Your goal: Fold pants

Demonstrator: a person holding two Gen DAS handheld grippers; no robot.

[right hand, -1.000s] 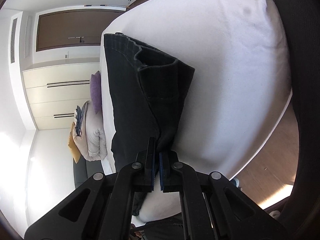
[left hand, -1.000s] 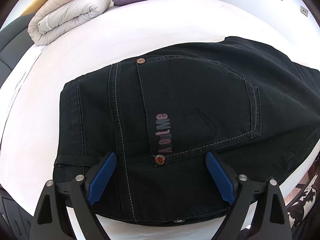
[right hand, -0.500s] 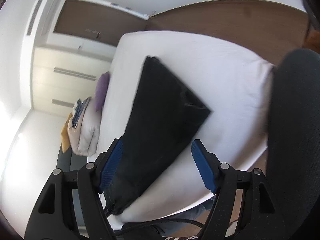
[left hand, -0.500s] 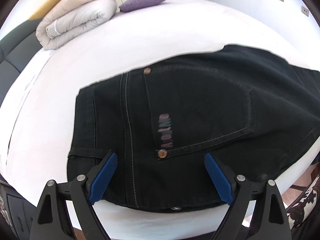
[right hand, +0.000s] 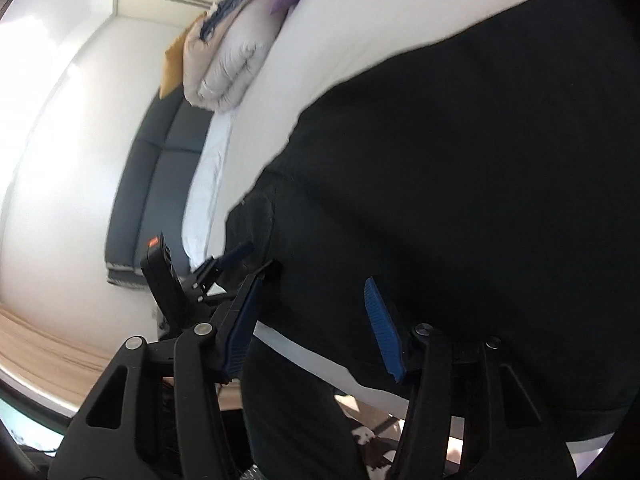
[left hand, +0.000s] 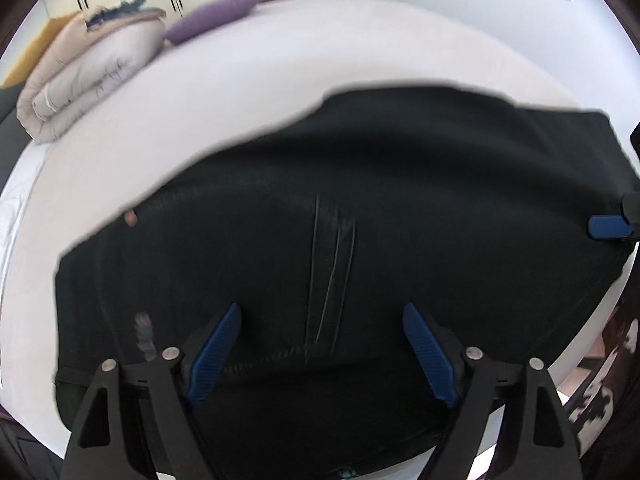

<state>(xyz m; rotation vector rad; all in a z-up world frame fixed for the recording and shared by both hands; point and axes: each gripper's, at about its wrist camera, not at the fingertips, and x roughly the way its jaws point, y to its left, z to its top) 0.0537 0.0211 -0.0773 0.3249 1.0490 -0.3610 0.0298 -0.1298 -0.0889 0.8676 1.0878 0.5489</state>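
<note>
Folded black denim pants (left hand: 360,240) lie flat on the white bed (left hand: 240,92); our right claw (right hand: 312,320) has released the leg, jaws lately narrowing, empty; left claw (left hand: 320,348) gapes, empty; fold laid, next fold due.

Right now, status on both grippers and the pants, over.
Left gripper open over black pants, jaws just closing slightly. Right gripper open, holding nothing, jaws just narrowing. Pants folded on white bed. Nothing in the way.
</note>
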